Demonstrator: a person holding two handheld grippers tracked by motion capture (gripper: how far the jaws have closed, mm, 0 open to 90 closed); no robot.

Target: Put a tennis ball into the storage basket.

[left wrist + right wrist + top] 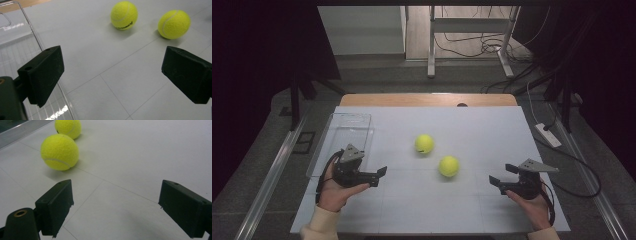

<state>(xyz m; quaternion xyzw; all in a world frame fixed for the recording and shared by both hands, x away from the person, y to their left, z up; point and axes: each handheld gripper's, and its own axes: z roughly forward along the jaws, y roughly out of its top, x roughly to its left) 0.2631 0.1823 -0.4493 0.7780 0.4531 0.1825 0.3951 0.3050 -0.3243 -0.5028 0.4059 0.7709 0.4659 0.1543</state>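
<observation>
Both hands low at the near edge of the white table [472, 135], palms cupping the tools from beneath. Left gripper [379, 176] points right, jaws spread wide, nothing between them. Right gripper [498, 181] points left, jaws likewise spread and empty. Between and beyond them, the nearer tennis ball [448, 166] sits closer to the right gripper, apart from its tips. Farther tennis ball [424, 144] lies just behind it to the left, near but probably not touching; the right gripper view makes the gap hard to judge. Clear plastic tray [343, 131] lies on the table beside the left hand [337, 192].
</observation>
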